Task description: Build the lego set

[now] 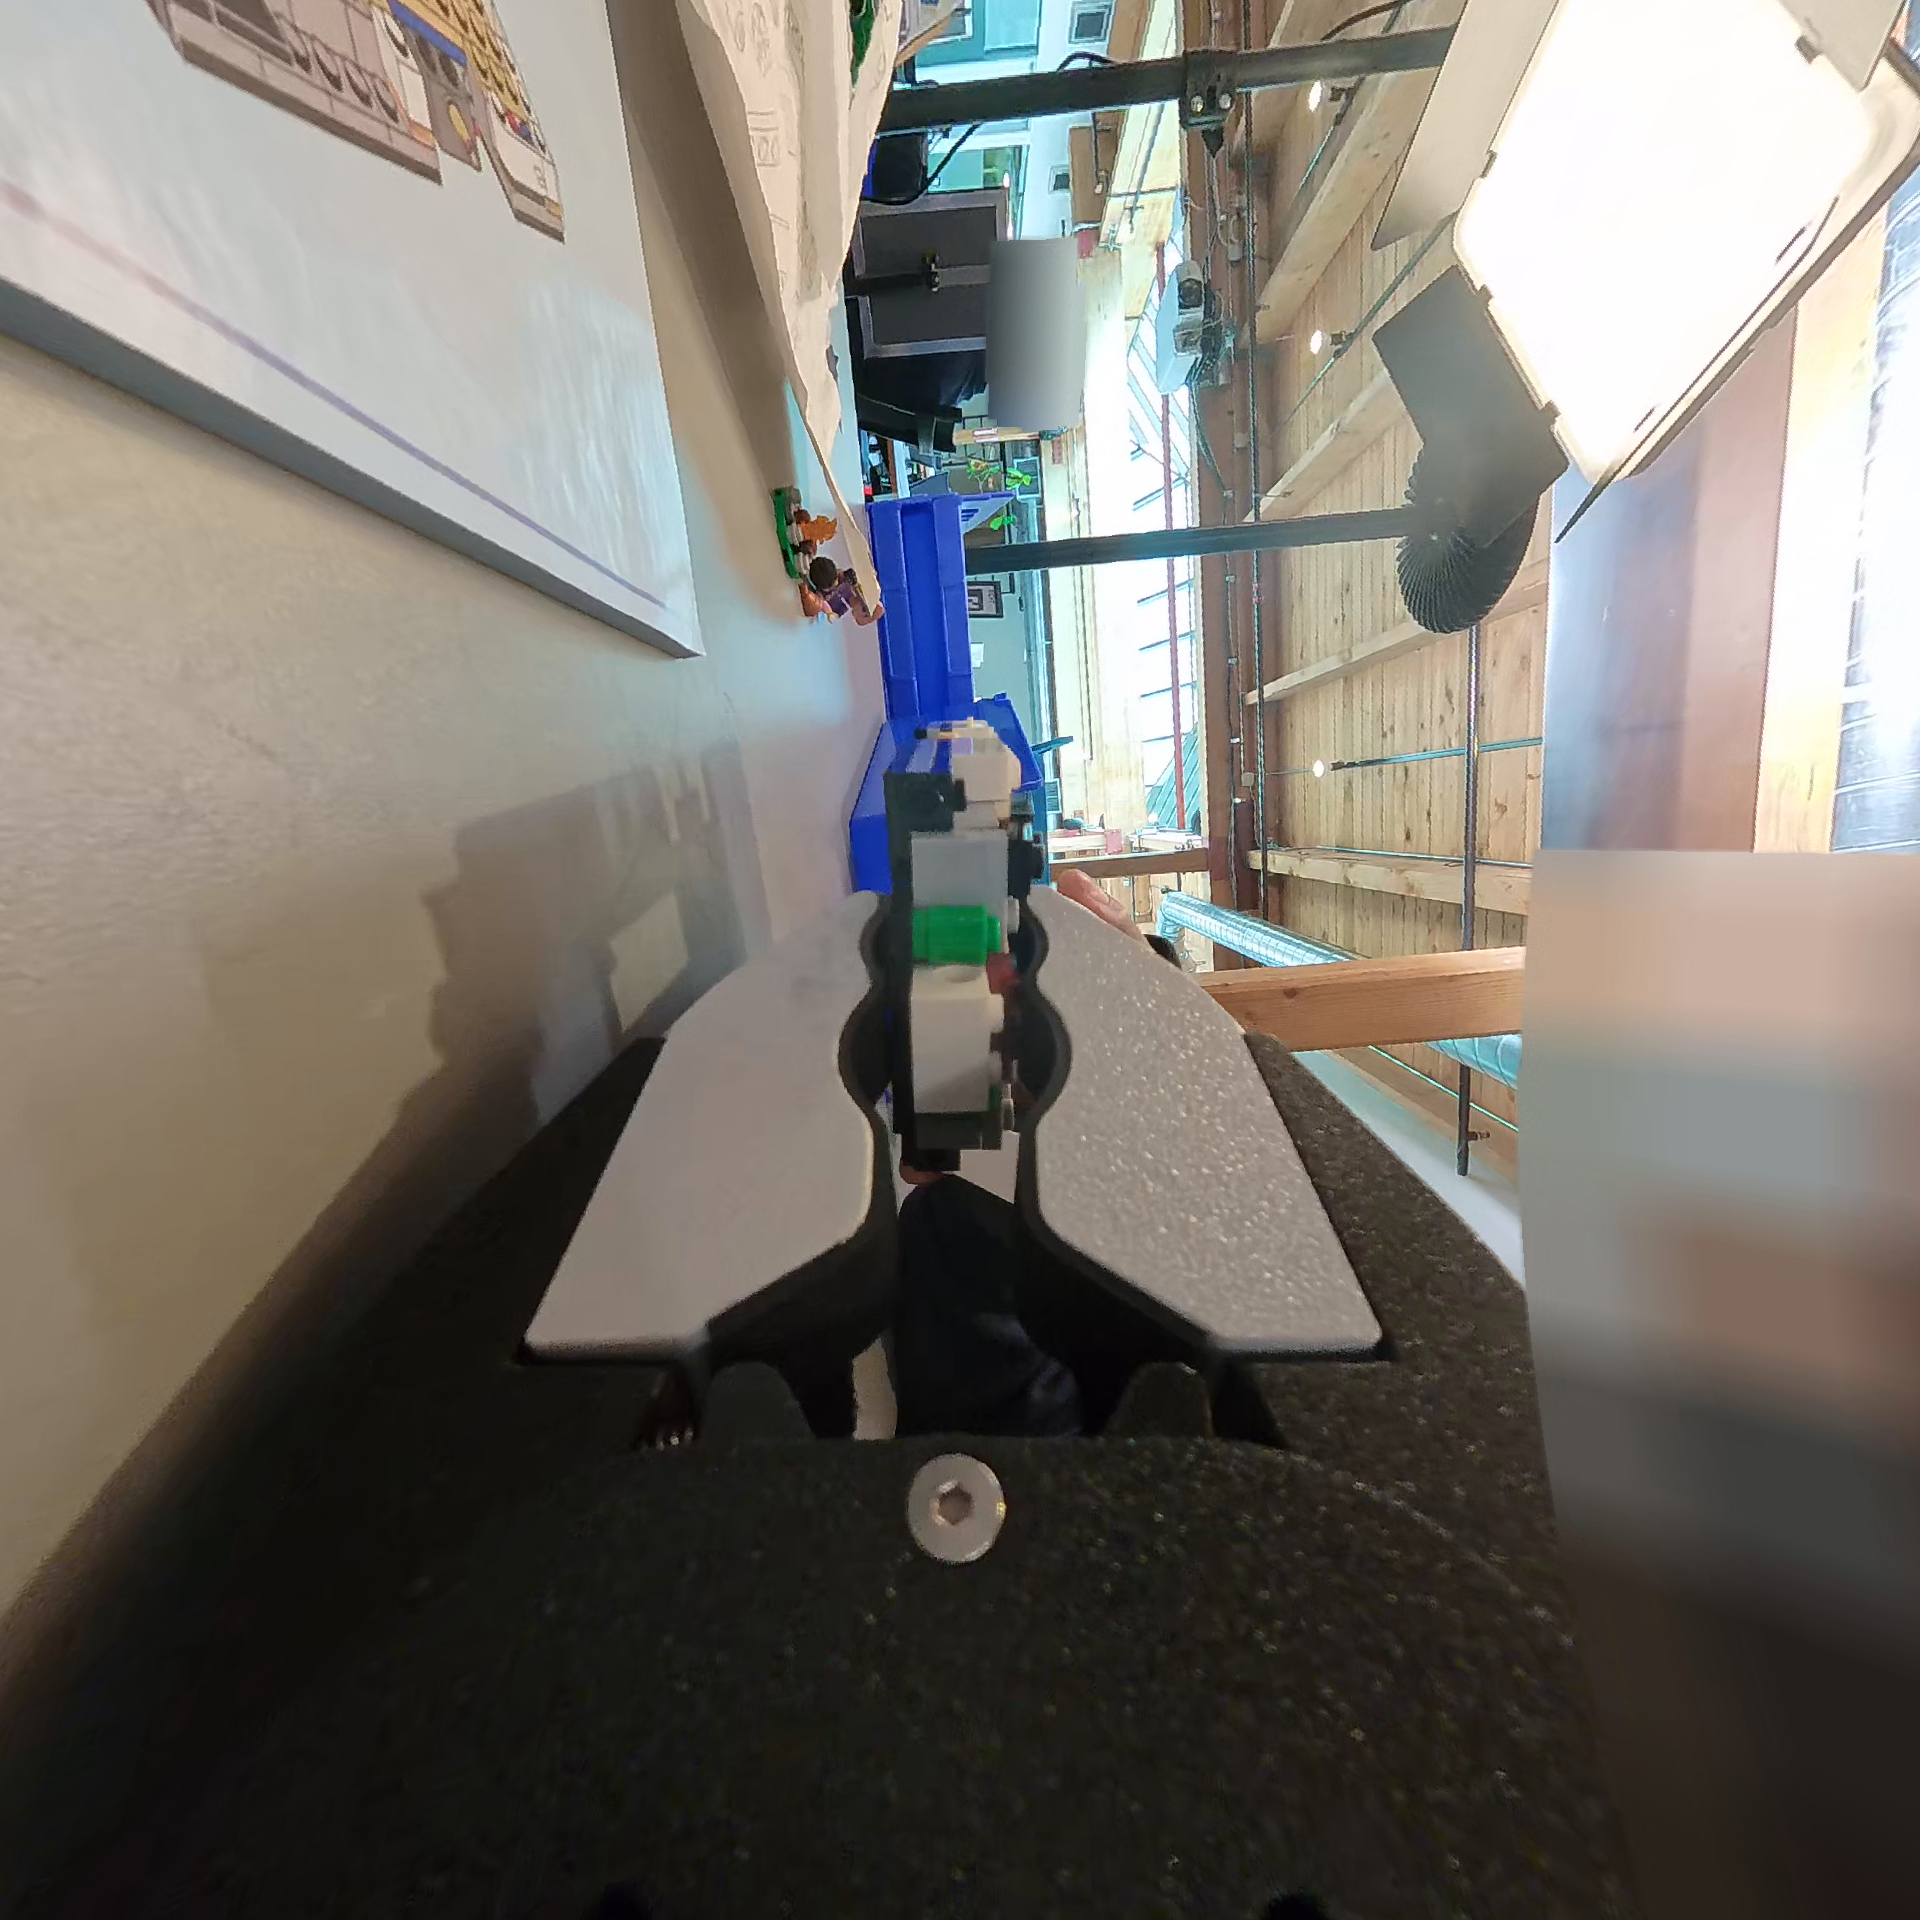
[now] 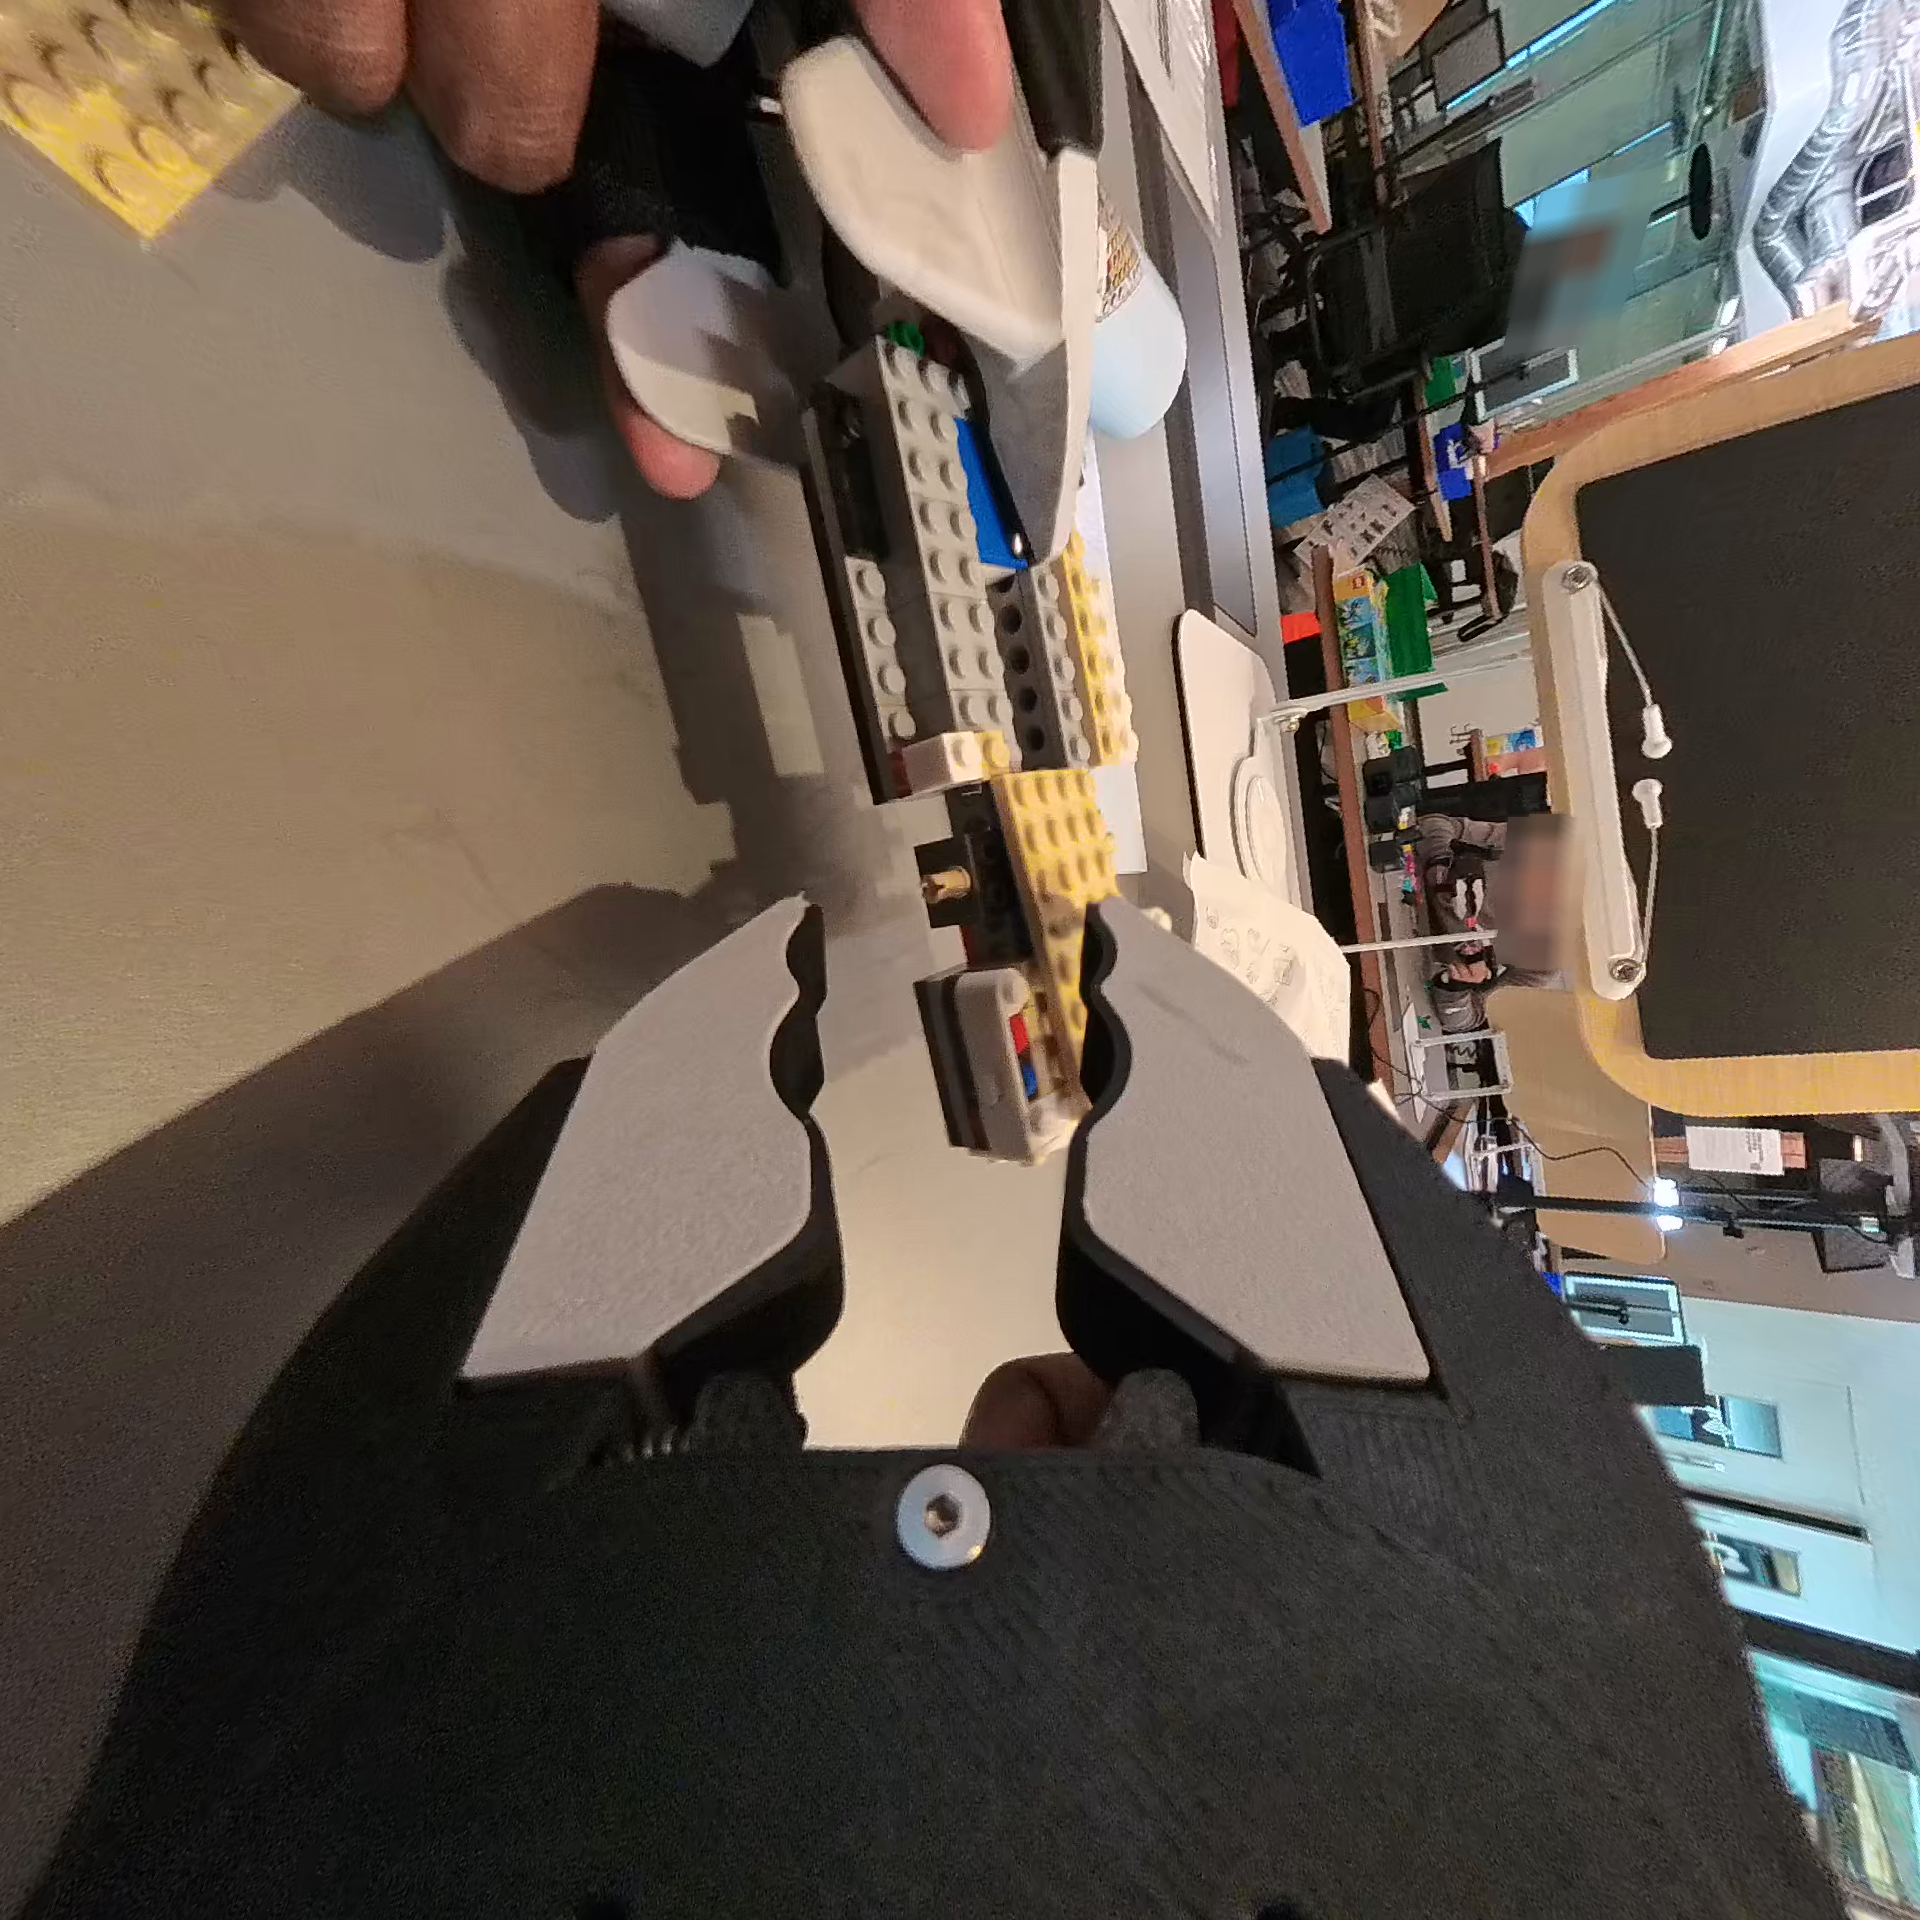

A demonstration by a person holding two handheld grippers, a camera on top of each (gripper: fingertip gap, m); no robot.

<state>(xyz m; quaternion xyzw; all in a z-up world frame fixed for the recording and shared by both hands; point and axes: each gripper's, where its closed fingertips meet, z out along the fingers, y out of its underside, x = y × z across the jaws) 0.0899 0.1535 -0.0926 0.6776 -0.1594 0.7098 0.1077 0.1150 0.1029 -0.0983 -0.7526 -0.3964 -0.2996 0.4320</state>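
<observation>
My left gripper (image 1: 956,997) clamps brick model (image 2: 966,644) | right gripper (image 2: 951,1023) wide around its end, one pad touching | I fear uneven closing twists bricks apart

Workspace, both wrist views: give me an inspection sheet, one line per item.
Surface: pale tabletop, a white board lying on it.
Job's things: long brick model of grey, black and yellow pieces.
Clutter: yellow studded plate; blue bins; small figures; paper sheets.
Grippers: left gripper shut on one end of the model; right gripper open around the other end, one pad at the yellow plate, the other apart.
Cables: nothing seen on the table.
Surroundings: wooden slat ceiling, lamp, workshop shelves.
</observation>
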